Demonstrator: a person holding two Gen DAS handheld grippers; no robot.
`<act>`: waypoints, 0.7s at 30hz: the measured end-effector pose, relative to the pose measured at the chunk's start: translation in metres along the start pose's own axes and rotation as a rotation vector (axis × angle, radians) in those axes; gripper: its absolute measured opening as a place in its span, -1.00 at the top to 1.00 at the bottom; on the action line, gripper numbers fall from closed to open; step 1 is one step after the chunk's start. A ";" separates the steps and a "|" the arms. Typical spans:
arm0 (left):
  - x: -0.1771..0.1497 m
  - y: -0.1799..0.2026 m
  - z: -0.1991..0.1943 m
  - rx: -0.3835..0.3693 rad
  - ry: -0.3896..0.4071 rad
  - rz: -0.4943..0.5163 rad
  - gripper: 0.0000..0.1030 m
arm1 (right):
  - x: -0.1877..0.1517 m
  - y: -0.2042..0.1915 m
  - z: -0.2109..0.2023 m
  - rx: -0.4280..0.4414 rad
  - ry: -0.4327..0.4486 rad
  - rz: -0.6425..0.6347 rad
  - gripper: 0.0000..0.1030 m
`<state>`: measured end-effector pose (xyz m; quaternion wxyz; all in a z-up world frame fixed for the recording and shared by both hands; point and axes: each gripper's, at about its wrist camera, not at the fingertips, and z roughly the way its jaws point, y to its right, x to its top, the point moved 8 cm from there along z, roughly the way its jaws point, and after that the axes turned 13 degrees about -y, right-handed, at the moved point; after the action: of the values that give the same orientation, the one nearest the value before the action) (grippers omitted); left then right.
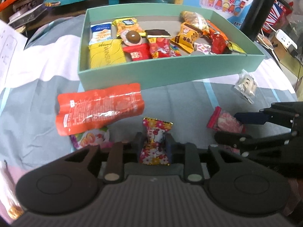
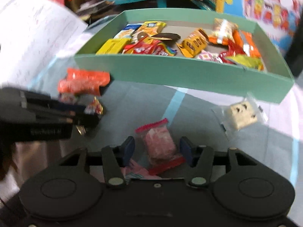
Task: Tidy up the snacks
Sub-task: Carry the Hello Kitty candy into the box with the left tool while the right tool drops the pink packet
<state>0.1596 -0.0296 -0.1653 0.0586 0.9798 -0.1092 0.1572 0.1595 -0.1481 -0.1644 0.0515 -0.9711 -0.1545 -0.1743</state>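
Jaws of right gripper [image 2: 157, 151] straddle pink snack [image 2: 161, 145].

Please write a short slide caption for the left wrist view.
Left gripper shut on a floral candy, green snack box ahead, right gripper around a pink packet.

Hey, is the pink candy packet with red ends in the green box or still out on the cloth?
Out. The pink candy packet lies before the green box.
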 end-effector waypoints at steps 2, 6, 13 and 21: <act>0.002 0.005 0.001 0.019 0.006 0.020 0.44 | -0.001 -0.007 0.000 -0.049 0.007 -0.041 0.38; 0.002 0.006 -0.001 0.023 0.011 0.004 0.61 | 0.001 0.002 -0.005 0.008 -0.004 0.076 0.45; 0.001 0.006 -0.017 -0.037 0.009 -0.032 0.62 | 0.005 0.025 -0.031 0.119 0.030 0.214 0.45; 0.042 0.005 -0.056 -0.087 0.090 -0.061 0.61 | 0.045 0.049 -0.078 0.188 0.158 0.293 0.45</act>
<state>0.1811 -0.0341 -0.0982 0.1106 0.9711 -0.0834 0.1943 0.1899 -0.1933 -0.0776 0.1791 -0.9574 -0.0226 -0.2256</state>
